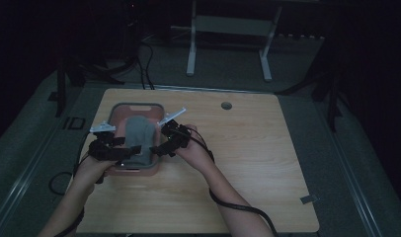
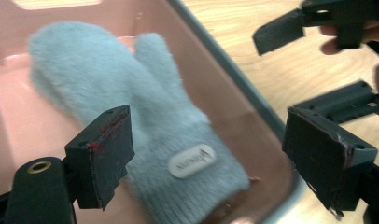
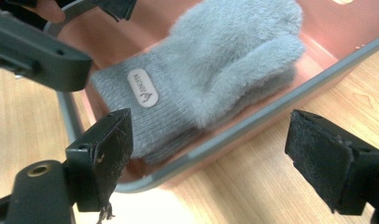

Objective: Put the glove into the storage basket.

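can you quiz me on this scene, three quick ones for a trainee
1. True or false: the mitten lies inside the pink tray.
2. What sits on the mitten's cuff? A) a button B) a small oval label C) a zip
3. Is the left gripper or the right gripper clamped on the mitten?

Key
1. True.
2. B, the label.
3. Neither; both sets of jaws stand open, apart from the mitten.
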### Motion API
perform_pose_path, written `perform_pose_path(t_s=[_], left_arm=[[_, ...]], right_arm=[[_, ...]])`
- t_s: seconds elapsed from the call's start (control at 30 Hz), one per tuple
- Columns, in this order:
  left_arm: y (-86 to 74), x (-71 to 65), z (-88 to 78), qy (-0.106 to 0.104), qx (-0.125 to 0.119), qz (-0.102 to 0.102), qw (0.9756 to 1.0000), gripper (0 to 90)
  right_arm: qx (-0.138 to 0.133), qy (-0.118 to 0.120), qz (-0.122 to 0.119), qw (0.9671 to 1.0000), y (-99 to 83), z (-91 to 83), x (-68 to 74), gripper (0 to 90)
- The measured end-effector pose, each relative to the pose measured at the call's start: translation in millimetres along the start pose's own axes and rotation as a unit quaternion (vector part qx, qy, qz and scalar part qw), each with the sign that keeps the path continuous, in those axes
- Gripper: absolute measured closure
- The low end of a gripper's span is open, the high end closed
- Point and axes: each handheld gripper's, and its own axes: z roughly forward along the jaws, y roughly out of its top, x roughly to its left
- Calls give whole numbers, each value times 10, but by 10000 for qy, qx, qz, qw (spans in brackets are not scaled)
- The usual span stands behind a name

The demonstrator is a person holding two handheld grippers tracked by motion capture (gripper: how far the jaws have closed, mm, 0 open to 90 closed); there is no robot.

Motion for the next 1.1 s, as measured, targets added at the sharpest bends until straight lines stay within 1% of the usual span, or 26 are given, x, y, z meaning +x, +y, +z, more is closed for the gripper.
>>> perform_pose_path(t_s=[0.13, 0.23, 0.27, 0.33, 0.4, 0.47, 0.53, 0.63, 0.73, 0.8, 0.87, 0.9, 0.93, 0.97, 1.07, 1.1], left_arm=[[-78, -116, -37, -158, 3, 162, 9997, 172], [-145, -190, -75, -187, -28, 296, 9994, 172], [-167, -213, -90, -201, -40, 312, 9993, 172], [-224, -253, -123, -205, -64, 436, 9988, 172], [-286, -289, -146, -308, -60, 470, 9984, 172], [-348, -331, -154, -321, -12, 633, 9975, 172], [-400, -357, -167, -368, -31, 645, 9972, 172], [-478, -398, -201, -442, -147, 690, 9965, 172], [-570, -442, -227, -503, -206, 762, 9956, 172], [-640, -477, -238, -686, -232, 862, 9936, 172], [-708, -517, -237, -779, -197, 966, 9921, 172], [-708, -517, -237, -779, -197, 966, 9921, 172], [-766, -540, -220, -873, -128, 1030, 9908, 172], [-801, -546, -202, -936, -89, 1014, 9904, 172], [-904, -552, -135, -982, -9, 1024, 9899, 172], [-938, -549, -110, -984, 21, 1019, 9899, 172]], right_arm=[[-45, 24, -77, 10000, -72, -66, 35, 151], [-32, -2, -139, 9999, -127, -109, 50, 151], [-48, -2, -134, 9999, -145, -127, 53, 151], [-67, 41, -155, 9998, -190, -154, 54, 152], [-32, 35, -174, 9998, -244, -179, 52, 152], [-81, 38, -146, 9999, -299, -207, 39, 152], [-63, 46, -121, 9999, -351, -222, 38, 152], [-19, 21, -138, 9999, -432, -223, 45, 151], [-7, 18, -87, 10000, -520, -215, 39, 151], [22, 32, -71, 10000, -577, -196, 29, 151], [83, 41, -62, 9999, -630, -170, 20, 151], [83, 41, -62, 9999, -630, -170, 20, 151], [112, 36, -71, 9999, -655, -159, 16, 151], [155, 44, -63, 9999, -697, -134, 9, 151], [236, 65, -80, 9997, -793, -74, 1, 150], [236, 65, -80, 9997, -793, -74, 1, 150]])
